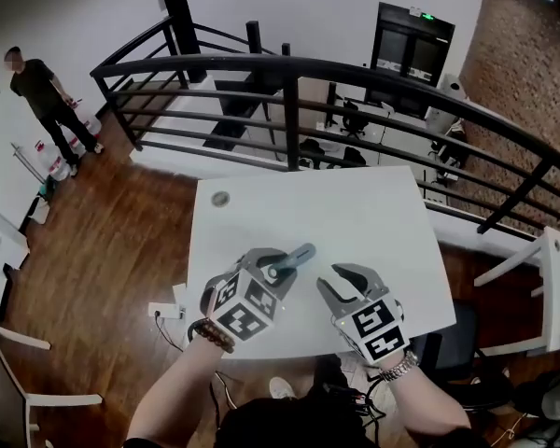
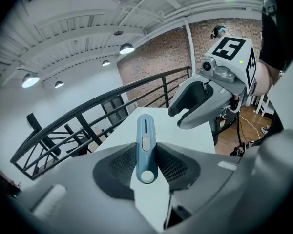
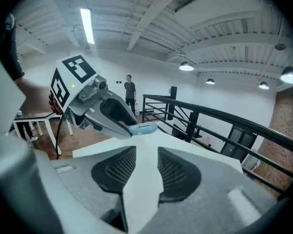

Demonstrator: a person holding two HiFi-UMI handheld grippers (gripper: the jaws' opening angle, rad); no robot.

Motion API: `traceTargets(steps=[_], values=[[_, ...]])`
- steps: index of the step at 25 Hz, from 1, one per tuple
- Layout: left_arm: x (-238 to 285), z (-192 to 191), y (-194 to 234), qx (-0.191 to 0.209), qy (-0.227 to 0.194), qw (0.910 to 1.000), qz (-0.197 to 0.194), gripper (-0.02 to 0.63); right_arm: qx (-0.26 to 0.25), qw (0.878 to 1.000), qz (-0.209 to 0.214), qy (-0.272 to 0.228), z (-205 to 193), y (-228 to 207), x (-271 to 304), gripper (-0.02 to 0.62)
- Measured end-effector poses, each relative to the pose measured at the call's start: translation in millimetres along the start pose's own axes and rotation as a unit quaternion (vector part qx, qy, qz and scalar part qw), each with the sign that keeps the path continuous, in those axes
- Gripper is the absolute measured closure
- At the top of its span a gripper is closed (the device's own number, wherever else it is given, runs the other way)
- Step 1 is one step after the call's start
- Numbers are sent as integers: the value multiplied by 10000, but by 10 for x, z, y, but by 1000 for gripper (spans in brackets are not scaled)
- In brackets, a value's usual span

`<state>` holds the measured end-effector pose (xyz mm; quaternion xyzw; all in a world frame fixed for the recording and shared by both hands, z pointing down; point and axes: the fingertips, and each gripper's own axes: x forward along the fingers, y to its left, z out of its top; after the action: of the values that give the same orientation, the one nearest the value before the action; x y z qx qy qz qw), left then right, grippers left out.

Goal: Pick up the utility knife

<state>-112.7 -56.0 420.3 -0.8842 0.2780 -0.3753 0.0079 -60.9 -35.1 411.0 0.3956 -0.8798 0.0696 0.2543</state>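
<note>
- Near edge: left gripper (image 1: 269, 271) clamped on utility knife (image 2: 146, 145); pads pinch tail end, most of body juts out beyond jaws toward far right.
- Knife appears lifted clear of white table (image 1: 355, 213), over its near part.
- Right gripper (image 1: 343, 283) just right of it, jaws apart, nothing between them.
- Handling, judged: knife slim, stiff, light; smooth plastic shell, likely slippery. No blade showing.
- Tail-end pinch may let it pivot; mid-body hold by slider looks safer.
- Far left on table: small round object (image 1: 220, 198).
- Beyond: black railing (image 1: 289, 73).
</note>
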Motion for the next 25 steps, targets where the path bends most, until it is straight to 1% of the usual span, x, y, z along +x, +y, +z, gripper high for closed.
traceTargets(steps=[4, 7, 12, 17, 21, 25], values=[[-423, -143, -96, -167, -203, 9994, 211, 459, -54, 9998, -85, -185, 129, 398, -125, 501], [-678, -220, -181, -377, -359, 9981, 321, 459, -87, 9995, -151, -272, 192, 637, -233, 535], [-1031, -268, -269, -697, -585, 9943, 550, 459, -80, 9984, -286, -478, 336, 849, -386, 599], [-1247, -251, -300, -1038, -744, 9890, 749, 459, -60, 9979, -243, -600, 437, 948, -494, 601], [-1289, -242, -339, -1358, -866, 9834, 832, 459, -140, 9976, -203, -642, 435, 949, -563, 601], [-1265, -135, -388, -1657, -1024, 9771, 858, 459, -151, 9972, -129, -717, 464, 877, -616, 601]])
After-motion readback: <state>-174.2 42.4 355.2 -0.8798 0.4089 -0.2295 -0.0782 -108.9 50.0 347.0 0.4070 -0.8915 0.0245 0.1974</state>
